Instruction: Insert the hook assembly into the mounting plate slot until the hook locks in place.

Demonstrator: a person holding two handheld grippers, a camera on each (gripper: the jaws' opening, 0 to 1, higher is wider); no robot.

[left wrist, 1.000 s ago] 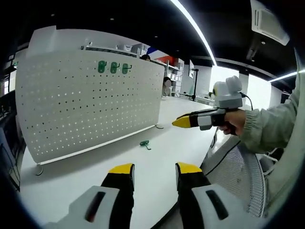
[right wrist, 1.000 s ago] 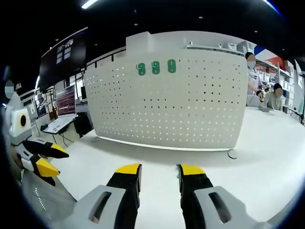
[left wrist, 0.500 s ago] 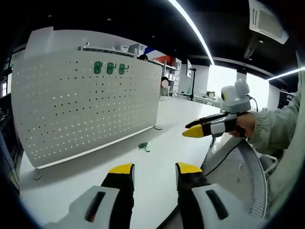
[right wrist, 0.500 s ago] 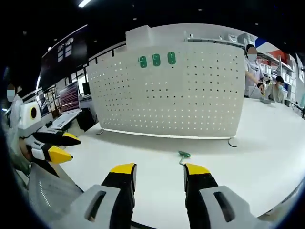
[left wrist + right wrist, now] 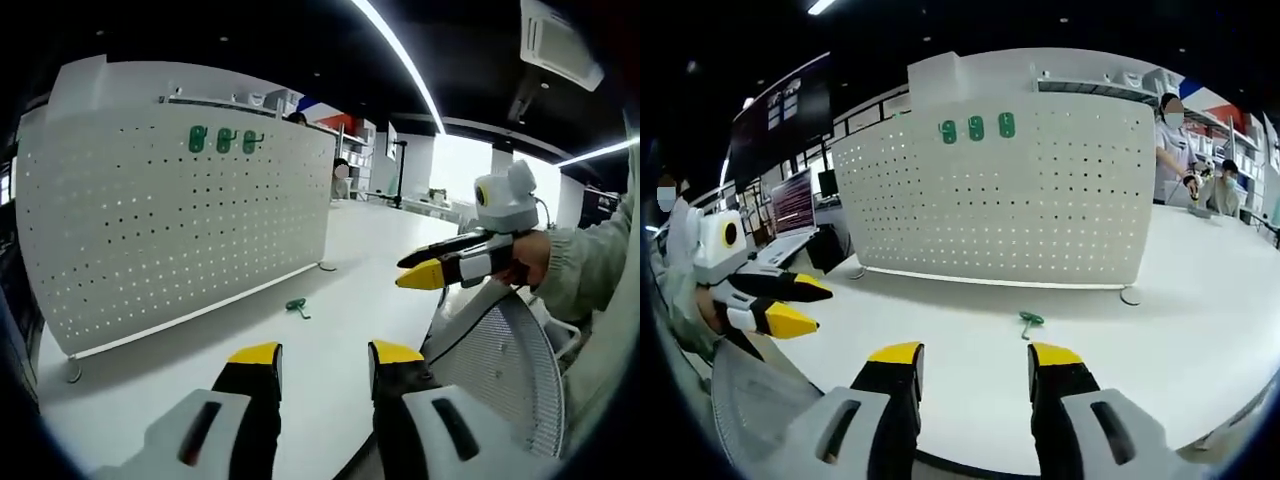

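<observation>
Loosely on the white tabletop (image 5: pixel 330 330) lies a small green hook (image 5: pixel 296 306), apart from and in front of the upright white pegboard panel (image 5: pixel 170 230), and clear of both claws. In the left gripper view the left claw (image 5: pixel 322 352) stands with its yellow-tipped black jaws parted and empty, and the right claw (image 5: pixel 425 268) juts in from the right, gripped by a hand (image 5: pixel 528 262) in a pale sleeve; its two yellow tips sit narrowly apart with nothing between. A grey mesh chair back (image 5: pixel 500 370) curves under it. The right gripper view faces the panel more squarely: the right claw (image 5: pixel 973 352) gapes empty, the hook (image 5: pixel 1030 320) lies just beyond its jaws, and the left claw (image 5: pixel 800 300) enters at left, jaws spread. Three green hooks (image 5: pixel 977 128) hang in a row near the panel's top. Monitors (image 5: pixel 790 205) glow at left; people (image 5: pixel 1175 140) stand at right behind the panel. Overhead runs a bright strip light (image 5: pixel 400 55) on a dark ceiling.
</observation>
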